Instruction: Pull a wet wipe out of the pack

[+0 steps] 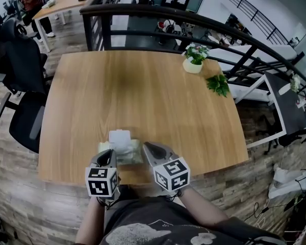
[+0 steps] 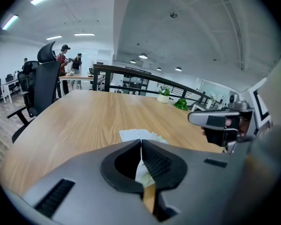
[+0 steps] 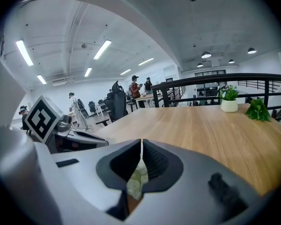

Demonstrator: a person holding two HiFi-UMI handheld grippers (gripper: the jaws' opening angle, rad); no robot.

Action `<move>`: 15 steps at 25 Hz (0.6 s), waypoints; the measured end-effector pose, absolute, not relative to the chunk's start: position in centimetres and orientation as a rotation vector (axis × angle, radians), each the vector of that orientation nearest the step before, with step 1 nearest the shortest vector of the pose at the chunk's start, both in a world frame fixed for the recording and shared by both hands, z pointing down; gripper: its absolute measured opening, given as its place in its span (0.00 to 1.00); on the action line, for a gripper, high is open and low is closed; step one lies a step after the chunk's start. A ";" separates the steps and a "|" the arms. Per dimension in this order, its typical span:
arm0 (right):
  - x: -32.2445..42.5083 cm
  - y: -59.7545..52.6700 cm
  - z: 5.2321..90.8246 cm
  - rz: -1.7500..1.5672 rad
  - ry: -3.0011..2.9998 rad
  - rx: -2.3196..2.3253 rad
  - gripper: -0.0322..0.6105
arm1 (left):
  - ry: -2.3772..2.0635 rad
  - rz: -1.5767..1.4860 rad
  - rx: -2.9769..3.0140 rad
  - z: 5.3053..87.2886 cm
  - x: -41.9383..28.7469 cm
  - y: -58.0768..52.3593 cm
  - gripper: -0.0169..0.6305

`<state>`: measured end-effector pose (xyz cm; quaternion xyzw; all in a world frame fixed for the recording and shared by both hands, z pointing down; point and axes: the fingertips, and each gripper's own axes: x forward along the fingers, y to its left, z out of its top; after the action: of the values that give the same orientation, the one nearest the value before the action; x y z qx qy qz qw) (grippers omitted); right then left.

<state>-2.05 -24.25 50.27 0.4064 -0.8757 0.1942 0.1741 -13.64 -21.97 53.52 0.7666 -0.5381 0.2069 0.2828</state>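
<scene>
A pale green wet wipe pack [image 1: 127,151] lies near the table's front edge, with a white flap or sheet [image 1: 119,136] standing up at its far side. My left gripper [image 1: 108,155] sits at the pack's left end and my right gripper [image 1: 146,147] at its right end. In the left gripper view the left gripper [image 2: 141,142] is shut, with pale pack material [image 2: 144,175] pinched between its pads, and the white flap [image 2: 134,135] lies just beyond. In the right gripper view the right gripper [image 3: 141,142] is shut on the pack's crinkled green edge [image 3: 137,182].
The wooden table [image 1: 143,91] carries a potted plant [image 1: 194,57] and a loose green sprig [image 1: 218,84] at its far right. A black office chair [image 1: 20,86] stands to the left. A black railing [image 1: 204,27] runs behind the table.
</scene>
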 end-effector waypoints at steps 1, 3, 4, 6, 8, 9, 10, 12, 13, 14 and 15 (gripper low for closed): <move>-2.3 -24.2 50.4 0.553 -2.482 1.134 0.09 | -1.441 0.553 2.052 53.5 -13.8 -22.0 0.05; -2.7 -24.2 50.8 0.549 -2.473 1.111 0.09 | -1.442 0.552 2.051 53.6 -14.1 -22.0 0.05; -2.9 -24.3 51.0 0.546 -2.466 1.105 0.09 | -1.442 0.552 2.051 53.5 -14.3 -22.0 0.05; -3.2 -24.4 51.4 0.546 -2.449 1.090 0.09 | -1.441 0.557 2.050 53.5 -14.6 -22.1 0.05; -3.8 -24.4 51.9 0.559 -2.443 1.056 0.09 | -1.437 0.562 2.047 53.6 -15.0 -22.1 0.05; -4.2 -24.3 52.1 0.568 -2.449 1.034 0.09 | -1.434 0.563 2.045 53.7 -15.2 -22.1 0.05; -4.6 -24.3 52.2 0.575 -2.458 1.013 0.09 | -1.429 0.563 2.044 53.8 -15.4 -22.0 0.05; -5.4 -24.2 52.3 0.575 -2.472 0.979 0.09 | -1.416 0.562 2.045 54.0 -15.5 -22.0 0.05; -5.8 -24.2 52.4 0.572 -2.473 0.966 0.09 | -1.408 0.562 2.046 54.0 -15.6 -21.9 0.05; -6.2 -24.2 52.6 0.571 -2.471 0.953 0.09 | -1.401 0.561 2.047 54.1 -15.7 -21.9 0.05; -6.5 -24.2 52.8 0.570 -2.466 0.941 0.09 | -1.395 0.562 2.049 54.2 -15.8 -21.9 0.05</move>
<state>-6.45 -24.23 52.79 0.3400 -0.8911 0.2061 0.2186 -15.78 -21.87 54.17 0.7701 -0.5243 0.2112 0.2956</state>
